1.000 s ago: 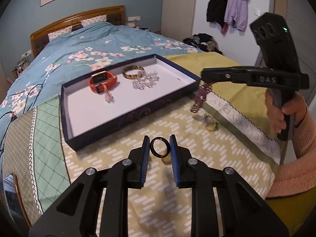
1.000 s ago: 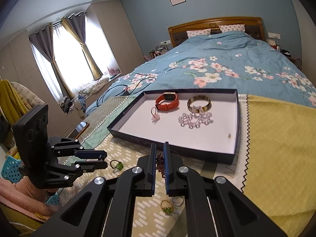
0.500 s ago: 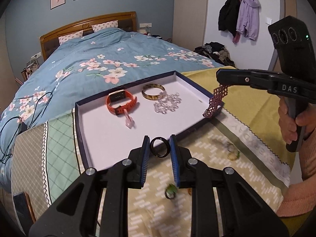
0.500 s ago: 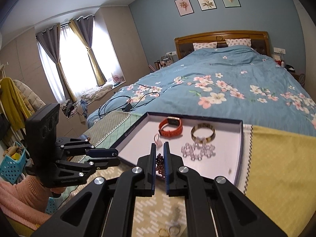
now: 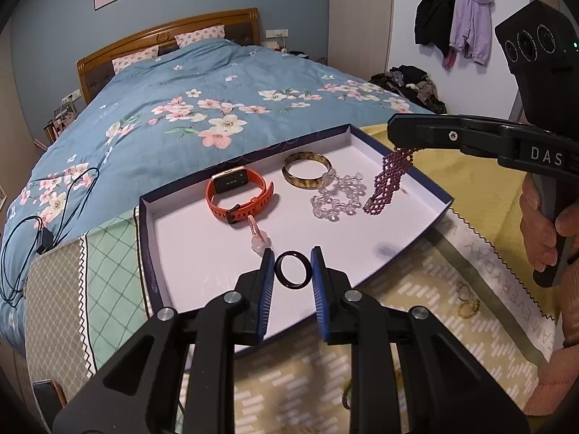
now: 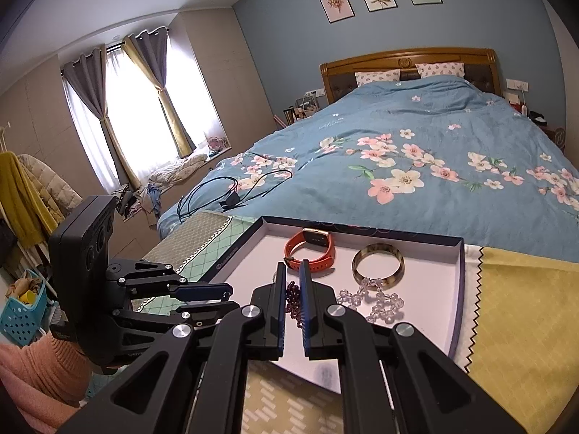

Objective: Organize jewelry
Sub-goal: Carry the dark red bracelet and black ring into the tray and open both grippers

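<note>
- Black ring [image 5: 293,269] is clamped between the left gripper's [image 5: 292,271] pads above the tray [image 5: 439,195];
- purple beaded bracelet [image 5: 389,181] is gripped, dangling, by the closed right gripper [image 6: 292,294].

We look forward and down along each pair of tongs, close over the tray [image 5: 152,238]; both views share the tray [image 6: 457,289] and the bed [image 6: 416,137] behind.

Black ring [image 5: 293,269], maroon beaded bracelet [image 5: 389,181], orange watch [image 5: 239,195].
</note>
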The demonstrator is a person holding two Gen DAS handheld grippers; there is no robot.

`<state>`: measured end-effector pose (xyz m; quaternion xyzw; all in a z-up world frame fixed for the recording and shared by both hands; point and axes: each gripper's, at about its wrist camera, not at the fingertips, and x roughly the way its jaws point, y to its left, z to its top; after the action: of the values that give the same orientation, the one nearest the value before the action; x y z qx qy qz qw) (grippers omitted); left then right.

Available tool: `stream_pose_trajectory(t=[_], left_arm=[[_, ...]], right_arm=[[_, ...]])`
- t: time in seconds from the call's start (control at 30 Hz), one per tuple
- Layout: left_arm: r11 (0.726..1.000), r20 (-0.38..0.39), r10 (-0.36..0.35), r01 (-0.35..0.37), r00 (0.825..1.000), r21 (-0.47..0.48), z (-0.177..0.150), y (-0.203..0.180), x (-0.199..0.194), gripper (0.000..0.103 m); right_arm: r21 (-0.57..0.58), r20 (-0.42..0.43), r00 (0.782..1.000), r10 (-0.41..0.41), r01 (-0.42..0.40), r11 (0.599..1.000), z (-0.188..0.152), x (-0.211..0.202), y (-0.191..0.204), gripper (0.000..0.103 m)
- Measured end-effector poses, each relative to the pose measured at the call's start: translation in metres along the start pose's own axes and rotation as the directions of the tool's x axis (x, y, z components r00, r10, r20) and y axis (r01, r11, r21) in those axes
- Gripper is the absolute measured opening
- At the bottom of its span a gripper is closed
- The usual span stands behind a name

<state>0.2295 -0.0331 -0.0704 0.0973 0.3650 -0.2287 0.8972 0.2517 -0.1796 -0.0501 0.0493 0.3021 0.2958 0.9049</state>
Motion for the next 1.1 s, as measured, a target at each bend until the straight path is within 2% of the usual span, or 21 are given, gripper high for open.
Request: stream_pose_trajectory(t=[0.5,1.1], left_arm=[[1.0,-0.083,0.003,-0.005,0.997,-0.026,0.004,0.011,0.044,0.021],[0.998,-0.145,0.004,-0.013,0.989,-0.061,0.01,0.023,0.078,0.021]], right_arm=[[0.054,-0.059,0.998,0.016,-0.013,0.998,-0.003,0.037,-0.019,0.006],[0.141,-0.108,0.992,-0.06,0.075,0.987,-0.01,0.056,-0.054,0.006]])
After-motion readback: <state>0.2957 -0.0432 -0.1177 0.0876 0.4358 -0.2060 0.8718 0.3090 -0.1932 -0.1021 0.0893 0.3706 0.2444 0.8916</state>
